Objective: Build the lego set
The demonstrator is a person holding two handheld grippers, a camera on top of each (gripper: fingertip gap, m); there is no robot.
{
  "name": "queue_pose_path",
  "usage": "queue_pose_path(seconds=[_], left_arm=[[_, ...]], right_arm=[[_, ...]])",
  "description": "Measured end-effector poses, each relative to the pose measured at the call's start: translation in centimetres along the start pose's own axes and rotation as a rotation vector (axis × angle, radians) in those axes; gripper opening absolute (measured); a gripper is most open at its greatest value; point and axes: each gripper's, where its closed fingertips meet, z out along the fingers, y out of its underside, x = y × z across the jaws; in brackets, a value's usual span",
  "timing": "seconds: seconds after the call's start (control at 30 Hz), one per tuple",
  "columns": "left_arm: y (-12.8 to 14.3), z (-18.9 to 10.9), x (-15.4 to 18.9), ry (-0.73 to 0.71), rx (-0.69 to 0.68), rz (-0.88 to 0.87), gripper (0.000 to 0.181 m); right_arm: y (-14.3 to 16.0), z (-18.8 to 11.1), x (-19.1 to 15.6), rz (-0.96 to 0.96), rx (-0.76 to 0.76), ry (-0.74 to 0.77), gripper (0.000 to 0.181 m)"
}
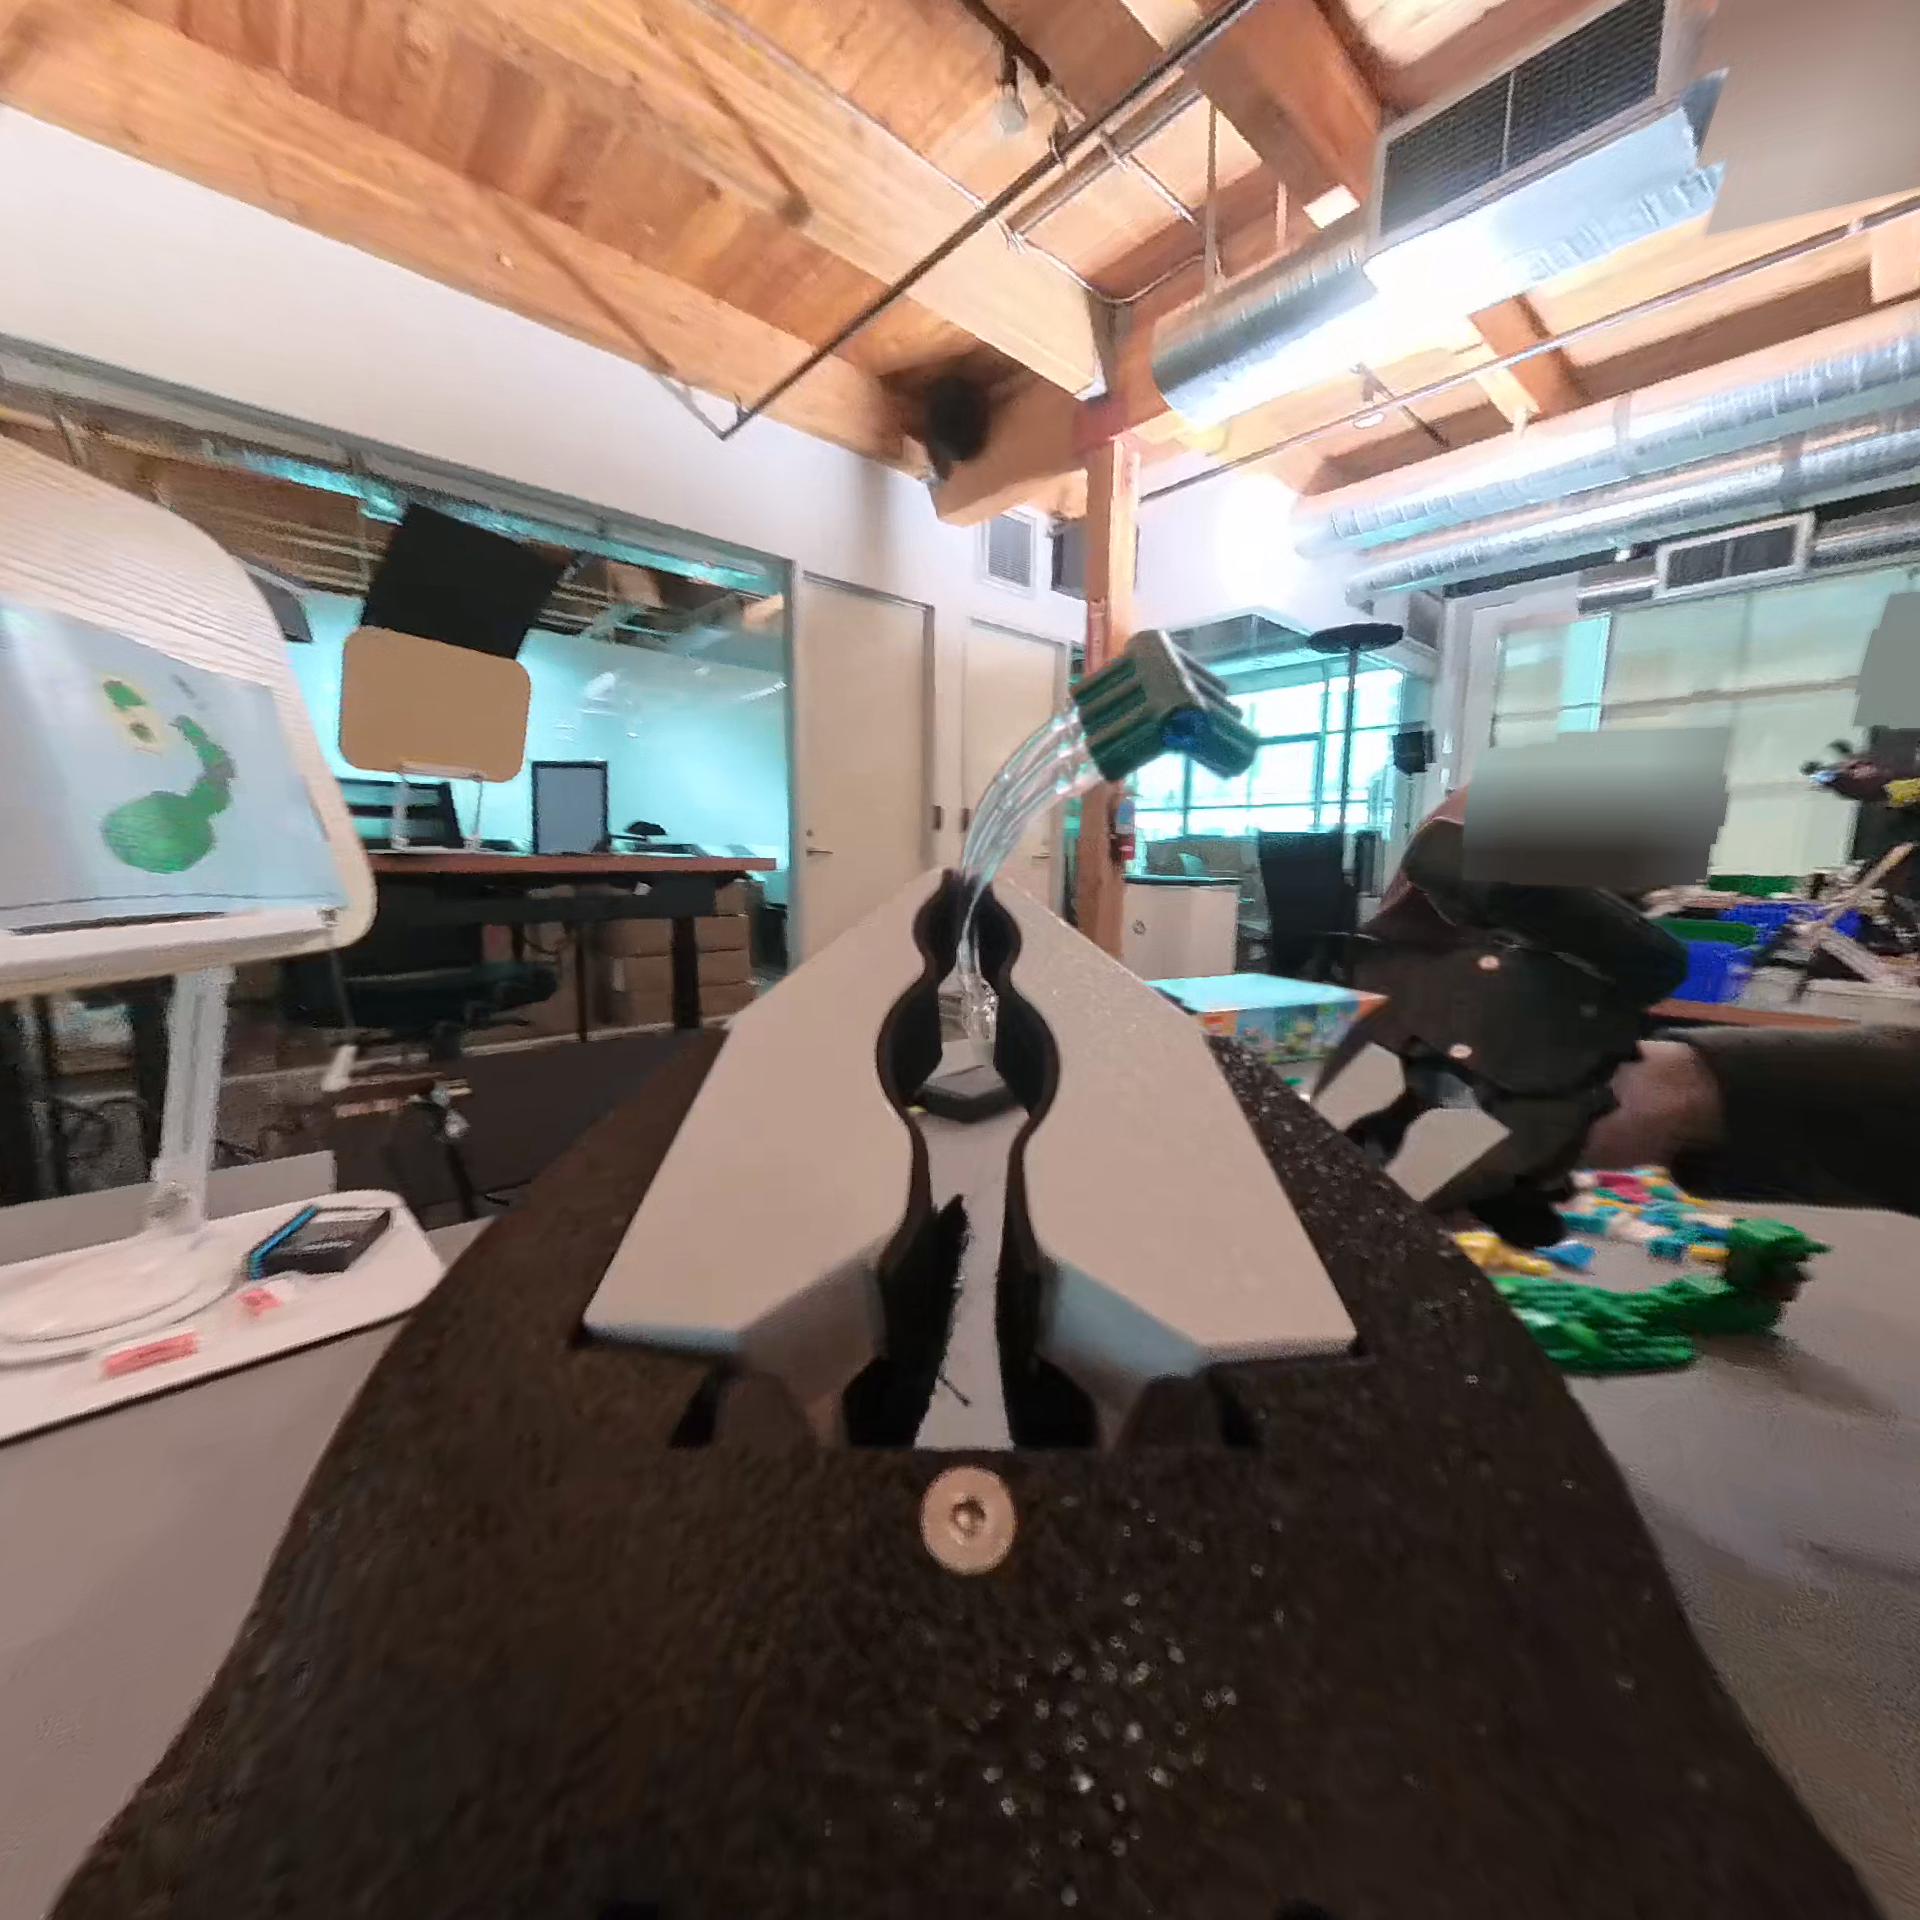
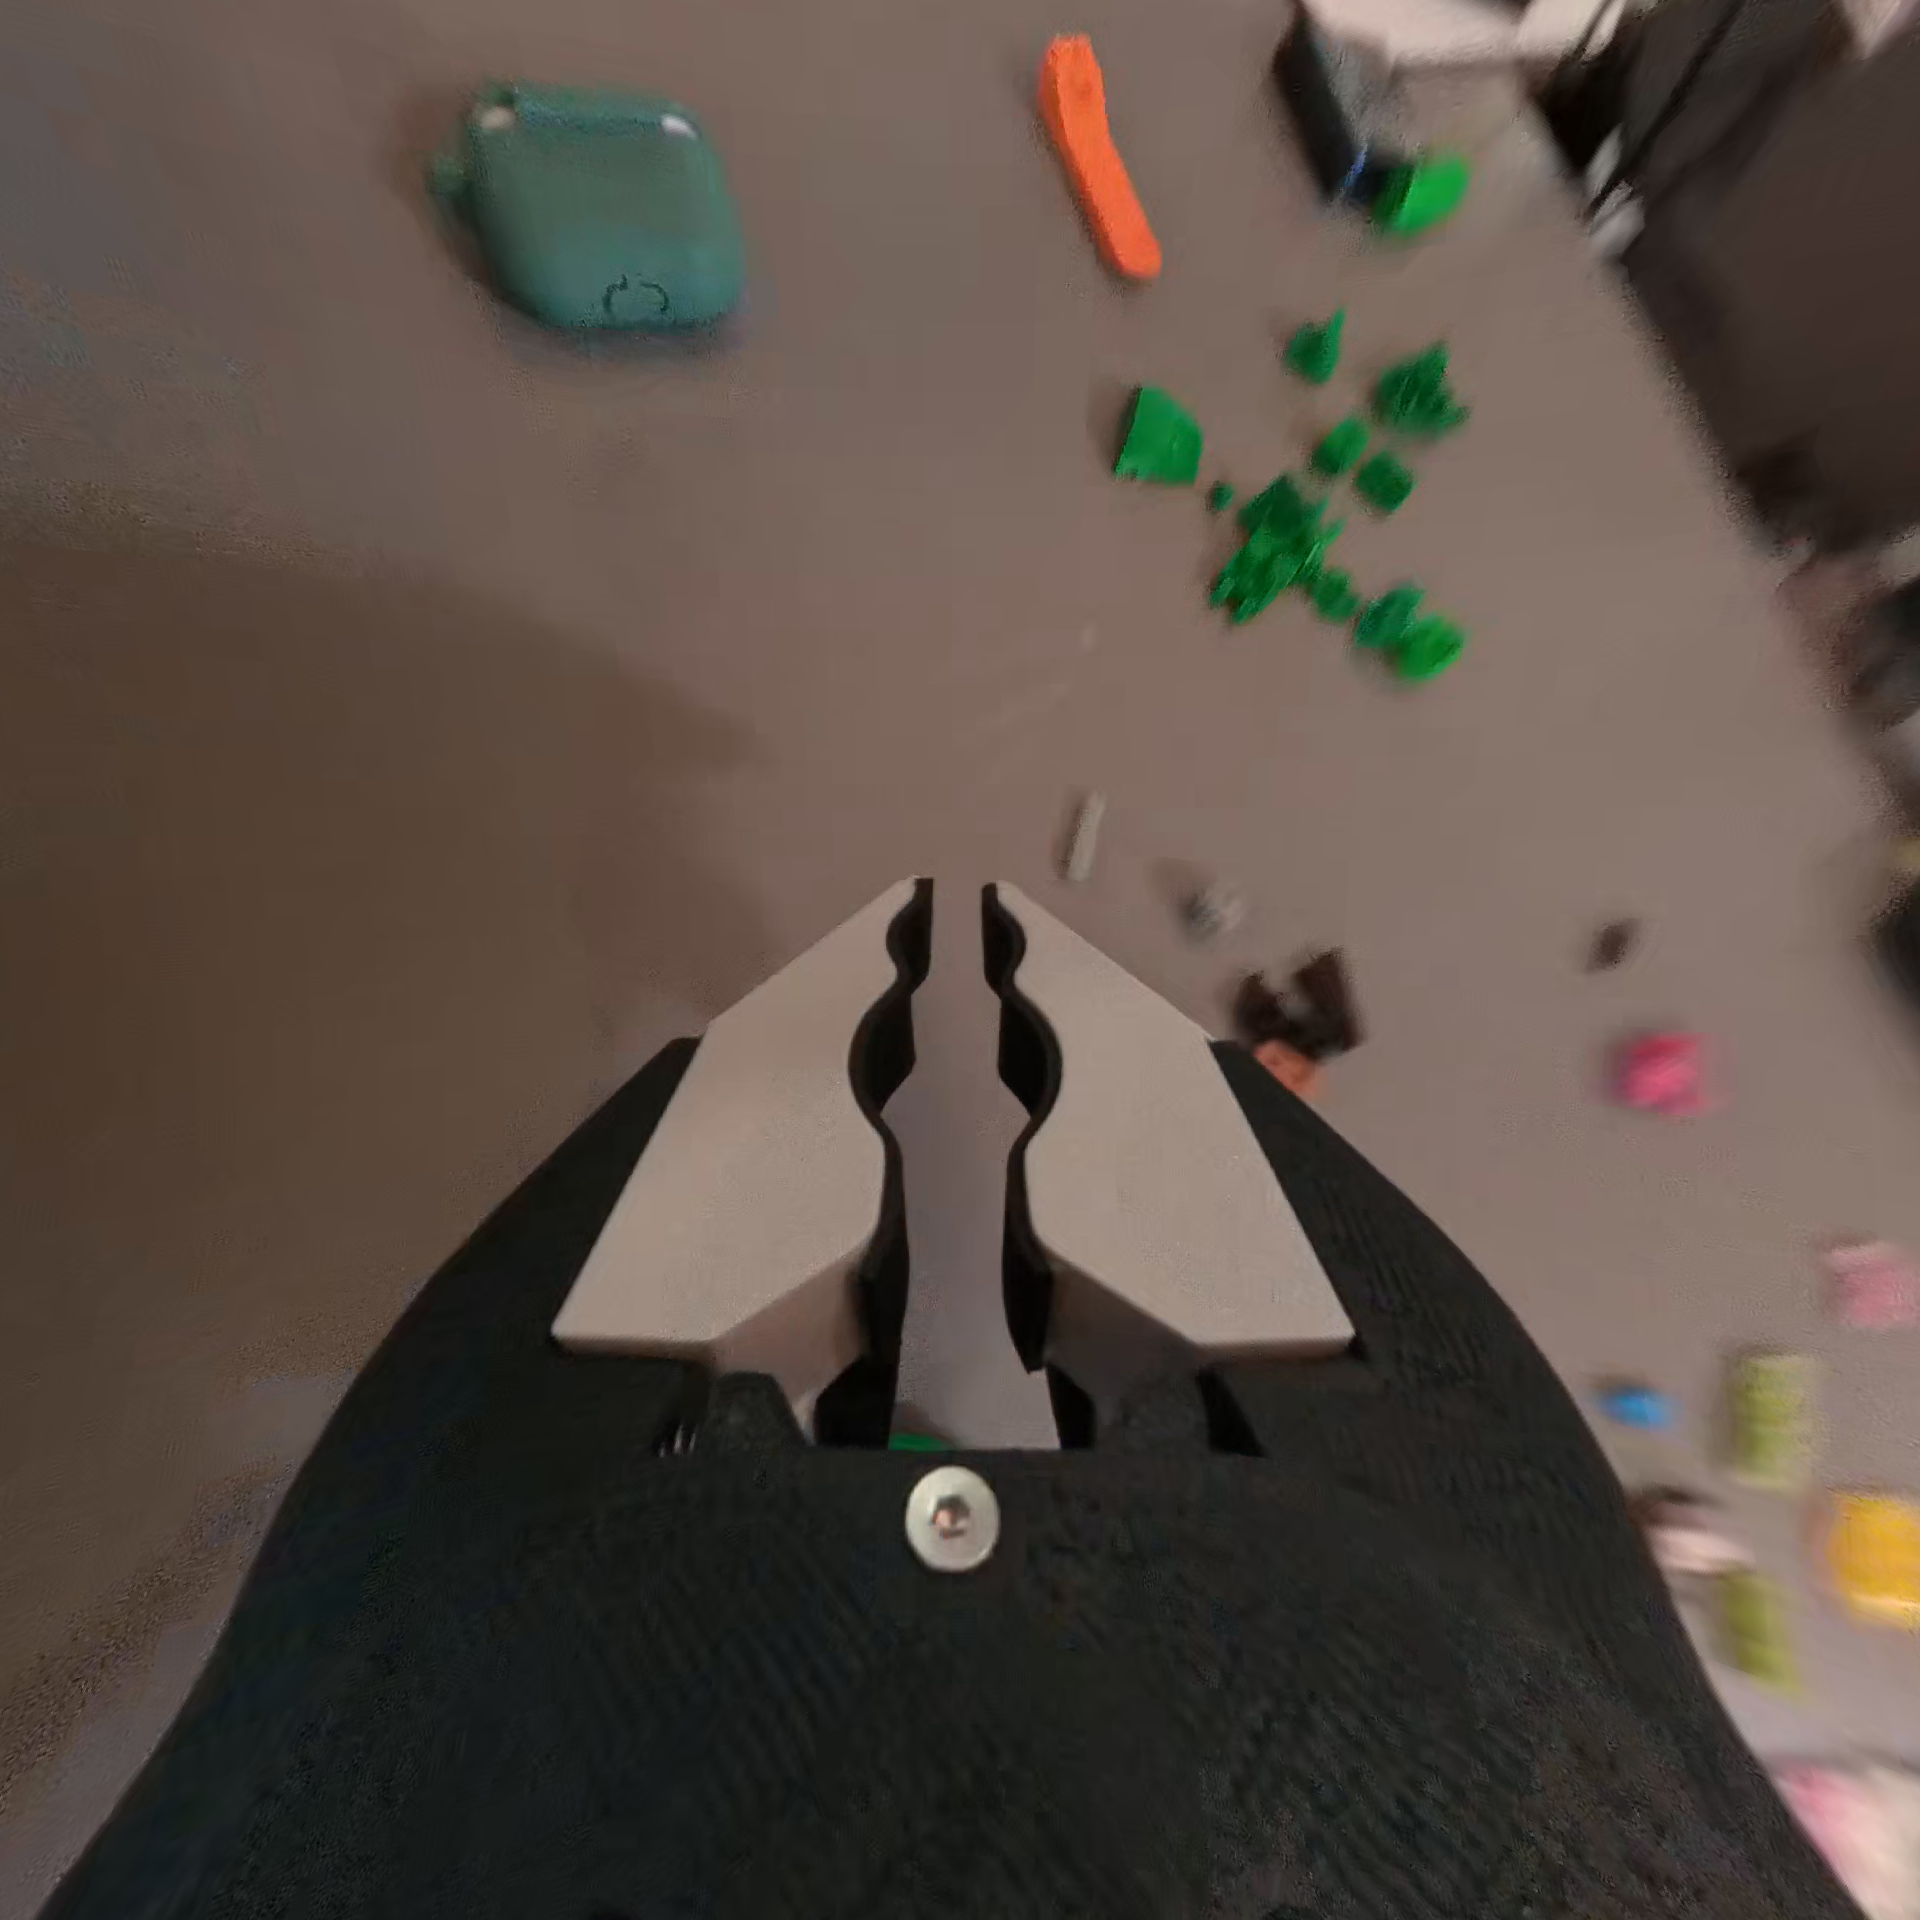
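My left gripper point(image 1: 971, 894) is shut on the lower end of a clear curved lego piece point(image 1: 1023, 795) and holds it up in the air. A small dark green and blue brick assembly point(image 1: 1143, 712) sits on the piece's upper end. A green lego build point(image 1: 1621, 1320) lies on the grey table point(image 1: 1714, 1507) at the right. My right gripper point(image 2: 956, 888) hovers over the table with a narrow gap between its jaws and nothing in it. It also shows in the left wrist view point(image 1: 1392, 1117), held by a hand. Loose green pieces point(image 2: 1330, 499) lie ahead to its right.
An instruction booklet on a white stand point(image 1: 156, 769) is at the left, with a black device point(image 1: 322, 1242) on a white mat. A teal case point(image 2: 603, 208) and an orange brick separator point(image 2: 1096, 156) lie far ahead. Mixed coloured bricks point(image 2: 1766, 1403) lie right. A person sits opposite. The gap from one gripper's tips to the other's is roughly 25 cm. Between my right fingertips and the teal case point(image 2: 603, 208) there is roughly 15 cm.
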Motion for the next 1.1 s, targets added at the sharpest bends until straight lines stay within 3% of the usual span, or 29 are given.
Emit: queue_pose_path(seconds=[0.03, 0.2, 0.57, 0.9, 1.1], left_arm=[[0.4, -0.1, -0.3, -0.018, 0.002, 0.025, 0.0], [1.9, -0.2, 0.2, -0.031, 0.007, 0.082, 0.0], [2.9, 0.0, 1.0, -0.004, -0.02, 0.087, 0.0], [3.2, 0.2, 1.5, 0.03, -0.037, 0.071, 0.0], [3.4, 0.3, 1.9, 0.05, -0.046, 0.071, 0.0]], right_arm=[[0.6, 0.2, -0.4, 0.108, 0.018, -0.05, 0.011], [2.6, 1.2, -0.3, 0.373, 0.052, -0.094, 0.016], [2.9, 2.2, 2.2, 0.292, -0.011, -0.052, 0.023], [1.3, 4.0, 0.9, 0.301, 0.0, -0.071, 0.033], [0.8, 4.6, 1.3, 0.375, -0.013, 0.01, 0.022]])
